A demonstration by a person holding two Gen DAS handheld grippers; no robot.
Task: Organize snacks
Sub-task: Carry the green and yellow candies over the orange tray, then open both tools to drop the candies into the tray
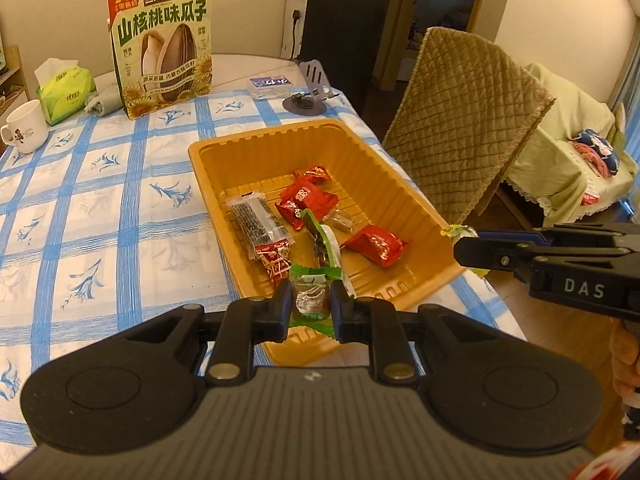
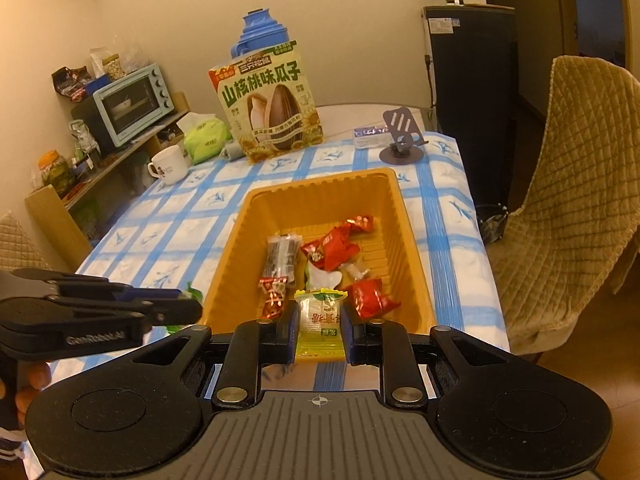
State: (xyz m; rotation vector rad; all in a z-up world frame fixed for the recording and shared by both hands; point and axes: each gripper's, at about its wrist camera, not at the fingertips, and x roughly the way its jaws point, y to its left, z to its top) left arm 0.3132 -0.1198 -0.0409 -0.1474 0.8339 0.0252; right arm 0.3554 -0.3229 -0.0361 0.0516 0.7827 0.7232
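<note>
Left tongs (image 1: 310,300): pinching a green-wrapped candy (image 1: 311,298), over the near edge of the tray.
Right tongs (image 2: 320,320): pinching a yellow-wrapped candy (image 2: 321,320), also at the tray's near edge.
Orange tray (image 1: 404,184): on the table (image 1: 100,200) with the blue checked cloth, on its right side.
In the tray: red candies (image 1: 374,245), a dark seed bar (image 1: 256,224) and other small packs.
Far end of table: a big sunflower seed bag (image 1: 164,48), standing up.
Far left: a white mug (image 1: 25,126) next to a green tissue pack (image 1: 66,92).

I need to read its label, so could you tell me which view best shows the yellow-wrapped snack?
The right wrist view: the yellow-wrapped snack faces the camera, pinched in the right gripper. The left wrist view shows only a wrapper edge beyond that gripper's fingers.
</note>
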